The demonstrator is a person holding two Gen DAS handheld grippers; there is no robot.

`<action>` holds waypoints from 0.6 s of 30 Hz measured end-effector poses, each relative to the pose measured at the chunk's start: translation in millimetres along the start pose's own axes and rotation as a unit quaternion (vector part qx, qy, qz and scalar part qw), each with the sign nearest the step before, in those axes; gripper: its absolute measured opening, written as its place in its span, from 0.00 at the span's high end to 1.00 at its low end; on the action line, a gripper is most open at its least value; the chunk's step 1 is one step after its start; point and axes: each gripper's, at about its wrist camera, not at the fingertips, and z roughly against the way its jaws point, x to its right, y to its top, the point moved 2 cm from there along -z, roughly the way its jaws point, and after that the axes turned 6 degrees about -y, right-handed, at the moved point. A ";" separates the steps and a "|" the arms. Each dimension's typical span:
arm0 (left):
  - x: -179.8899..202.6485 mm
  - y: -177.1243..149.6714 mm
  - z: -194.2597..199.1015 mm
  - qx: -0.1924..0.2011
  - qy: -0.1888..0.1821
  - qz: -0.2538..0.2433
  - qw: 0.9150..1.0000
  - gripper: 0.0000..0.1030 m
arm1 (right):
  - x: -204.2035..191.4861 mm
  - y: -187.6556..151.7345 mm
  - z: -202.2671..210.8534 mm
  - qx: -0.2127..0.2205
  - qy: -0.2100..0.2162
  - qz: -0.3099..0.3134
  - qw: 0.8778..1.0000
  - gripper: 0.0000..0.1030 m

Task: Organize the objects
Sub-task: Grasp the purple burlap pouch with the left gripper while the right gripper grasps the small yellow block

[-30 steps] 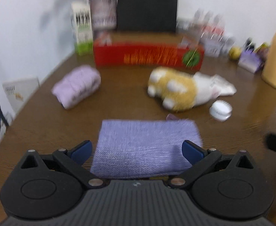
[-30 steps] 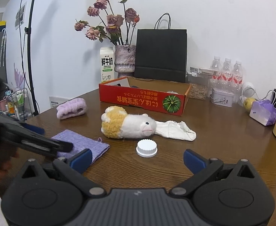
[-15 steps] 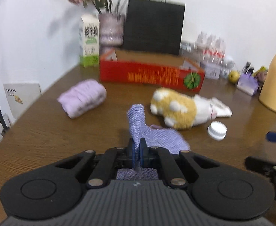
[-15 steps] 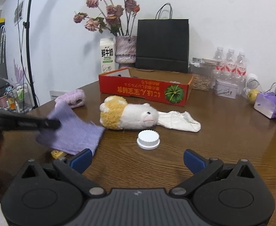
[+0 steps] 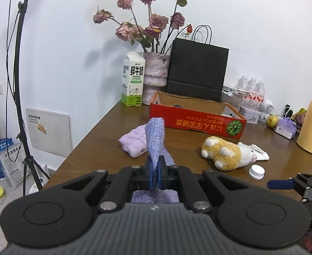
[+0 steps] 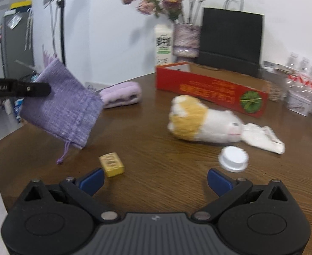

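At the near edge of the wooden table [image 6: 156, 127], we see the right gripper [image 6: 155, 179] with its blue fingers spread wide and nothing between them; just ahead of its left finger lies a small yellow block [image 6: 111, 164], its printing too blurred for us to read. The left gripper [image 5: 155, 175] is clamped tight on the purple drawstring pouch [image 6: 62, 105], which hangs clear of the tabletop. From the left wrist we see only a narrow edge-on strip of it rising above the pads, the rest cut off behind the gripper body. From the right wrist the pouch hangs tilted, its long axis running from the pinched upper corner down toward the drawstring end, cord dangling near the table. Farther on, a white cap [image 6: 233, 159] sits beside a plush toy [image 6: 200, 123] lying on its side, head toward a white sock [image 6: 262, 138]. A folded lilac towel [image 6: 122, 93] lies to the left, and beyond stands the red box [image 6: 211, 89], its contents mostly hidden from us.
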 end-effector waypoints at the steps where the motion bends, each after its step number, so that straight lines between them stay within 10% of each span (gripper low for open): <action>1: -2.9 -1.1 0.1 -0.001 -0.002 0.002 1.000 0.95 | -4.9 1.2 -3.2 -0.003 0.004 0.003 1.000 0.00; 7: -17.9 -9.7 -0.7 -0.007 -0.011 0.014 1.000 0.95 | -24.8 7.6 -17.7 -0.018 0.018 0.014 1.000 0.09; 18: -29.0 -18.1 -7.4 -0.017 -0.027 0.027 0.999 0.95 | -45.3 17.6 -27.7 -0.026 0.036 0.028 0.999 0.81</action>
